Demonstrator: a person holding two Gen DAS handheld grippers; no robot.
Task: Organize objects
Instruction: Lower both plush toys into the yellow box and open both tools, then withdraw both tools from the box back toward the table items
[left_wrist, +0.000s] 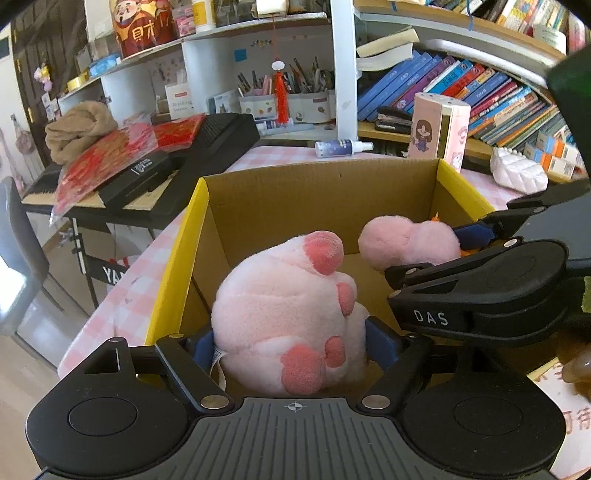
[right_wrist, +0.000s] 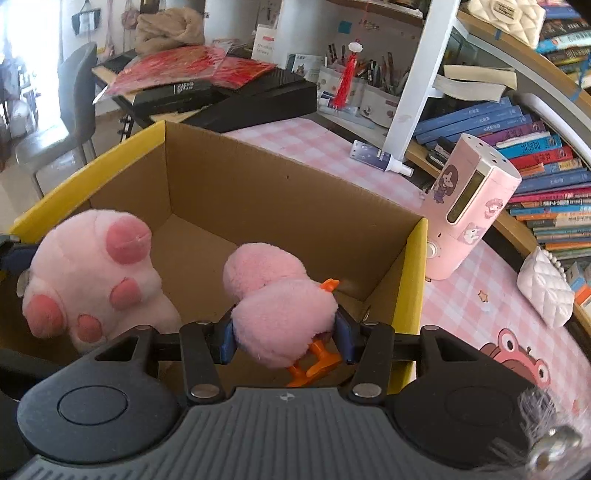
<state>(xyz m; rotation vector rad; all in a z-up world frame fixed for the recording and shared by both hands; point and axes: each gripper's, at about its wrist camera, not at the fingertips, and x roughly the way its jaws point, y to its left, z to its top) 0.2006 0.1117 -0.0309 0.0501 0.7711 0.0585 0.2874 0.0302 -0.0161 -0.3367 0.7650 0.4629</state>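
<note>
Pink checked tablecloth under an open cardboard box, with crowded bookshelves and a black keyboard behind. Seen from the left wrist: left gripper over the near edge of the box, jaws wide, blue pads on both sides of a pink paw plush; cannot tell if the pads press on it. Further right inside the box, right gripper gripping a pink fluffy chick.

Seen from the right wrist: same box on the same tablecloth. Right gripper with jaws rather narrow, pads pressed into the chick, its orange feet hanging below. Paw plush at left, near the yellow edge. Just beside the box at right, upright pink device with cartoon stickers, and lying spray bottle further back.
</note>
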